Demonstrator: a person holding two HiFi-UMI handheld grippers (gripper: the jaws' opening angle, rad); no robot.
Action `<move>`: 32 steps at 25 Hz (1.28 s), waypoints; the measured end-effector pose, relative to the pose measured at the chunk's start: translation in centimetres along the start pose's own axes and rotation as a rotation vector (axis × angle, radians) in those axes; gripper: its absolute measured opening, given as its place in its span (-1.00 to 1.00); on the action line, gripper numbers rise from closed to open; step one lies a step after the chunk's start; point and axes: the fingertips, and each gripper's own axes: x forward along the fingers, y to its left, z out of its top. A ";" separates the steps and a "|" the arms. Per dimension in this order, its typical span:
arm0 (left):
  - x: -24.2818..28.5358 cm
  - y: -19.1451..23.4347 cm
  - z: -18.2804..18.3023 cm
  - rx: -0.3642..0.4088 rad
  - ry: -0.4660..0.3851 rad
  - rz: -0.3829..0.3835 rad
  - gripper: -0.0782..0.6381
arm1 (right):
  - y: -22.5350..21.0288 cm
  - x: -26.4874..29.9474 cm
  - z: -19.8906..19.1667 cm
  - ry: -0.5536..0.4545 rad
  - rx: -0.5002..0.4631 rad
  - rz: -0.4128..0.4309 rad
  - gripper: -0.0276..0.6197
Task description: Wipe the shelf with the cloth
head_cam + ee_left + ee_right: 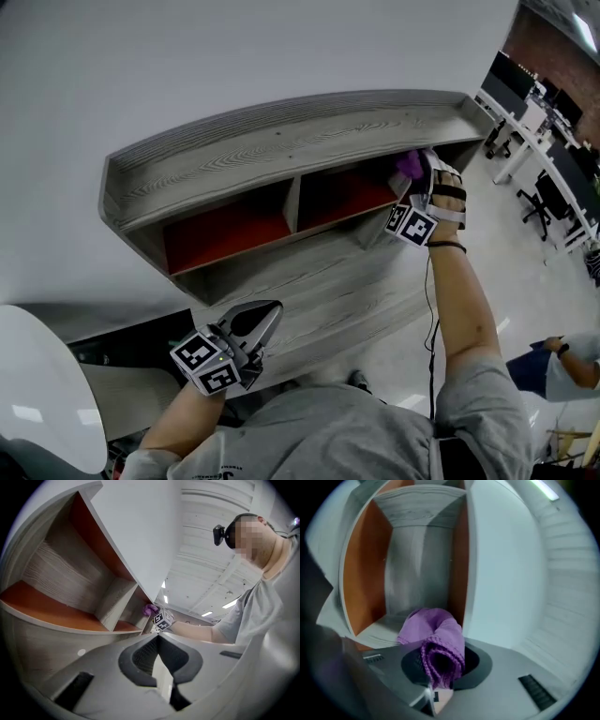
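Pinching the bunched purple knitted cloth (435, 637) at the right compartment (347, 192) of the grey wood-grain, orange-lined wall shelf (281, 141), the clenched right gripper (439, 670) seems to hold only a fold, so a hard sweep may drag it loose; the left gripper (266, 315) hangs closed, empty

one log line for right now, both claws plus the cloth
right claw: shut on purple cloth | cloth: at shelf right-hand compartment | left claw: shut, empty, held low, off shelf
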 end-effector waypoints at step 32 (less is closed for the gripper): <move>-1.1 -3.2 -1.3 -0.015 -0.124 0.554 -0.73 | 0.3 -3.5 26.1 -0.721 1.539 0.818 -0.72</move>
